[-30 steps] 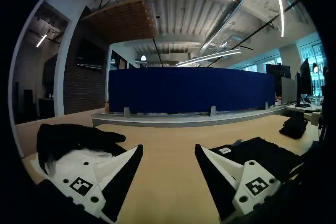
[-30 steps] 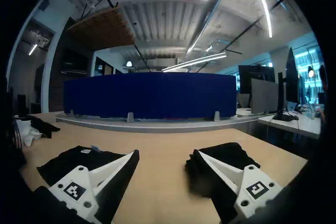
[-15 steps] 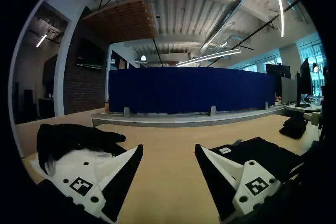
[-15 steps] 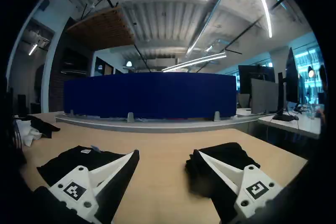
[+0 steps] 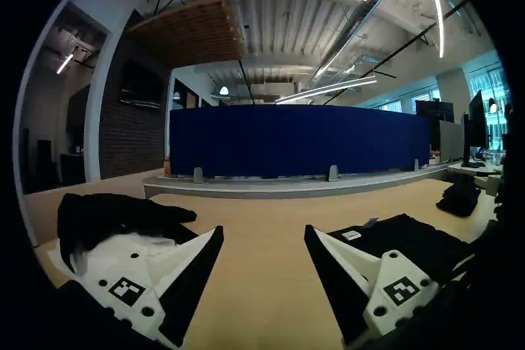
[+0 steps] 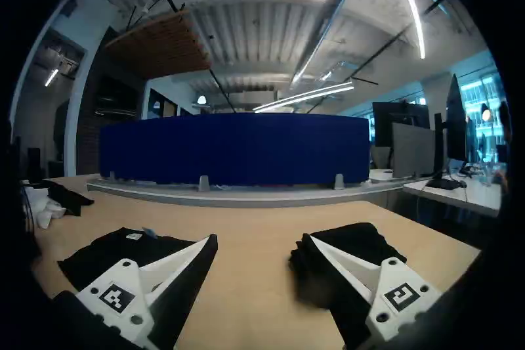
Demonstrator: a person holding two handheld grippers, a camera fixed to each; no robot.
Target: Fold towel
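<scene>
My left gripper [image 5: 263, 232] hovers low over the wooden table [image 5: 262, 218], open, with nothing between its fingers. A flat black towel [image 5: 413, 235] with a small white tag lies behind its right finger. A crumpled black cloth [image 5: 118, 214] rests on white cloth [image 5: 141, 245] behind its left finger. My right gripper [image 6: 258, 240] is open too and holds nothing. The flat black towel [image 6: 121, 249] lies behind its left finger. A folded black stack [image 6: 348, 240] sits behind its right finger.
A blue divider panel [image 5: 295, 140] on a grey rail runs across the far edge of the table. Monitors [image 6: 420, 146] stand on a white desk at the right. Black and white cloths [image 6: 49, 202] lie at the far left. Another dark bundle [image 5: 459, 199] sits far right.
</scene>
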